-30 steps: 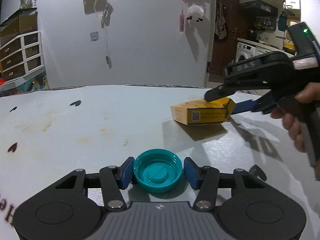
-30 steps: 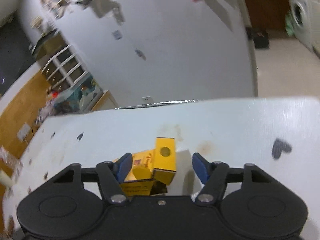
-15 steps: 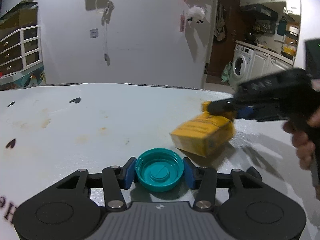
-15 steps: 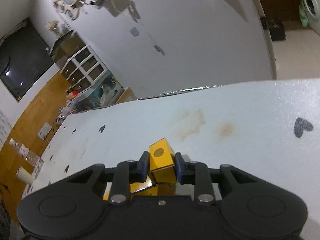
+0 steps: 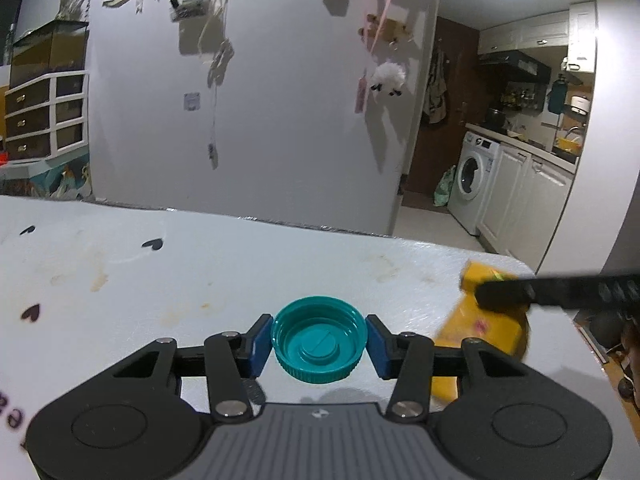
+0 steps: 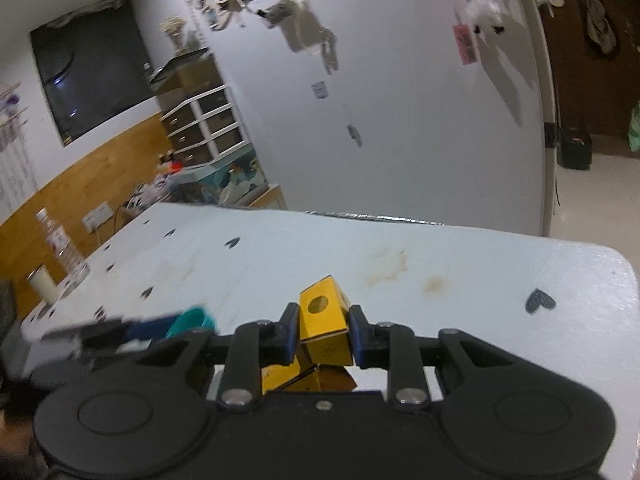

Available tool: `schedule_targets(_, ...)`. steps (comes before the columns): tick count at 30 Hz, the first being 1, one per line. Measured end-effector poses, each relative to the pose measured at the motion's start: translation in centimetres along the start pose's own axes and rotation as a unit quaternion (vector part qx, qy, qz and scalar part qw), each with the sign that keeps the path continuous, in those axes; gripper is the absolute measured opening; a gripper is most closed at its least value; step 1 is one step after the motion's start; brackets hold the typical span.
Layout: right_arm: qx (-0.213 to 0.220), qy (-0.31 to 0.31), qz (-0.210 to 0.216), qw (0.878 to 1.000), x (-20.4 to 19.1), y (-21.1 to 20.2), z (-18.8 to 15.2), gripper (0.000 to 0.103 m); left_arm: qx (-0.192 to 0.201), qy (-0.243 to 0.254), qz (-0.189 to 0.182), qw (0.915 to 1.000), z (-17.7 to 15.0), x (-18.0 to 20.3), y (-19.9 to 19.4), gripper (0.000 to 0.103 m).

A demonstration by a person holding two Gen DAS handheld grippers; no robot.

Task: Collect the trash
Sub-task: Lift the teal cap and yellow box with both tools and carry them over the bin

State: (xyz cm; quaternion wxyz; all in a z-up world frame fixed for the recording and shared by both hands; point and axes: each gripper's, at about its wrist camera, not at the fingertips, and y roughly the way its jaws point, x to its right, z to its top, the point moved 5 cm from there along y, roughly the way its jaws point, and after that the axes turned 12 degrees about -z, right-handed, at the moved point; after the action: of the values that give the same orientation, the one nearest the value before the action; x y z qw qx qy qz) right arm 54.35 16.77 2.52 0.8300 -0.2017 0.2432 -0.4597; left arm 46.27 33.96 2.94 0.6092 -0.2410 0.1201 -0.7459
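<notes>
My left gripper [image 5: 319,340] is shut on a teal bottle cap [image 5: 319,338], open side up, held above the white table [image 5: 200,280]. My right gripper [image 6: 324,334] is shut on a yellow cardboard box [image 6: 324,332] and holds it above the table. In the left wrist view the yellow box [image 5: 480,328] and the right gripper's black finger [image 5: 560,288] show blurred at the right, near the table's right edge. In the right wrist view the left gripper with the teal cap [image 6: 192,320] shows blurred at the left.
The white table [image 6: 440,264] has brown stains and small black heart marks [image 6: 540,302]. A clear plastic bottle [image 6: 60,244] and a white cup [image 6: 42,286] stand at its far left edge. A wall is behind, with a kitchen and washing machine [image 5: 476,184] to the right.
My right gripper closed on the yellow box, lifted it and carried it toward the right table edge. My left gripper closed on the teal cap and raised it off the table.
</notes>
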Motion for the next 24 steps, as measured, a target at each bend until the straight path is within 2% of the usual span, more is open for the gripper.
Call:
schedule_targets(5, -0.007, -0.008, 0.008, 1.000, 0.7, -3.2, -2.0, 0.027, -0.003, 0.008, -0.005, 0.9999, 0.0, 1.0, 0.1, 0.050)
schedule_targets(13, 0.002, -0.015, -0.016, 1.000, 3.3, -7.2, -3.7, 0.027, -0.011, 0.016, -0.029, 0.9994, -0.2, 4.4, -0.4, 0.050)
schedule_targets(24, 0.026, 0.004, -0.025, 0.999, 7.3, -11.6, -5.2, 0.027, 0.004, 0.037, -0.041, 0.9985, -1.6, 11.3, -2.7, 0.050)
